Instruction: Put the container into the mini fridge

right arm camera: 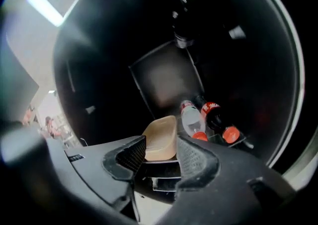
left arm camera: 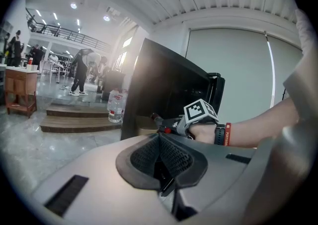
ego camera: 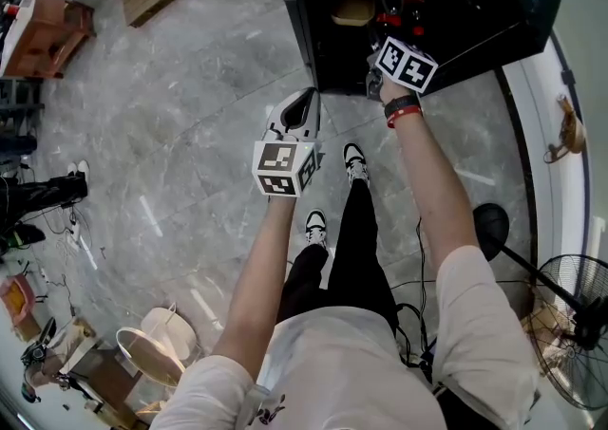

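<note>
item 1, my right gripper (right arm camera: 161,152): reached into the open front of the black mini fridge (ego camera: 313,10). jaws spread wide, released, gripping nothing.

item 2, container (right arm camera: 162,138): tan, shallow, empty-looking. it sits inside the mini fridge just ahead of my right jaws, in line with the gap between them, at the left of the compartment.

item 3, two bottles: one clear (right arm camera: 191,118), one dark (right arm camera: 216,117), both red-capped, side by side just right of the container.

item 4, my left gripper (left arm camera: 160,155): held outside the fridge, over the grey marble floor (ego camera: 190,86). jaws clenched together, nothing between them.
</note>
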`<state>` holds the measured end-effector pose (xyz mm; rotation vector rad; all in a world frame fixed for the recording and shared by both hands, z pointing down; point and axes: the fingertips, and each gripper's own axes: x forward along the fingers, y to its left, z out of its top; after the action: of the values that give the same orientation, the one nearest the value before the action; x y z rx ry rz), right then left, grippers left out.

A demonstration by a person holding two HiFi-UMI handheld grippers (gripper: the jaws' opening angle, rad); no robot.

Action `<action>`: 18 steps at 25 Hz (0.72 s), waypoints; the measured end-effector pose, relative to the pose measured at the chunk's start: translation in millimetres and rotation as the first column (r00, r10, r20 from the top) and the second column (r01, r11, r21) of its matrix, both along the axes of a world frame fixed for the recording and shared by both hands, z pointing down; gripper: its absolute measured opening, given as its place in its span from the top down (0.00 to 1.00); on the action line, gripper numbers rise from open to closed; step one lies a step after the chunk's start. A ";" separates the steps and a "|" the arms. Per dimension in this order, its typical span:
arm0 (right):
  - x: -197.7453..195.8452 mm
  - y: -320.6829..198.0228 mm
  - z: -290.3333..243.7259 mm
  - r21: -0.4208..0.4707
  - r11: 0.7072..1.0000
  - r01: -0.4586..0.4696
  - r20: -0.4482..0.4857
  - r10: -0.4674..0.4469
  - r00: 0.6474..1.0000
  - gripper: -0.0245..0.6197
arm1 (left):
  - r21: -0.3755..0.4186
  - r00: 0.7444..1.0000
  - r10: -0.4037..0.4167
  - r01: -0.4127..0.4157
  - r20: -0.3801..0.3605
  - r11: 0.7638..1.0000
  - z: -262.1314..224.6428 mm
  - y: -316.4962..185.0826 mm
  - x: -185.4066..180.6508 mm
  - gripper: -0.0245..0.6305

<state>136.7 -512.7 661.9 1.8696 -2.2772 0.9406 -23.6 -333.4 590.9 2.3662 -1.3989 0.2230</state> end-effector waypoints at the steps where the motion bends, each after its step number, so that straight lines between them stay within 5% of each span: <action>1: 0.7 4.3 -5.2 0.004 1.000 0.010 -0.015 -0.010 1.000 0.64 | 0.001 1.000 -0.001 0.001 0.001 1.000 -2.9 1.0 0.3 0.93; 18: 2.7 95.4 -98.8 0.035 0.990 0.139 -0.108 -0.134 0.985 0.77 | 0.052 0.999 0.032 -0.033 0.028 0.998 -76.7 14.7 -0.2 0.93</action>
<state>139.5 -417.3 563.1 1.7082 -2.3449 0.7628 -23.8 -318.7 514.3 2.4388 -1.3957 0.2307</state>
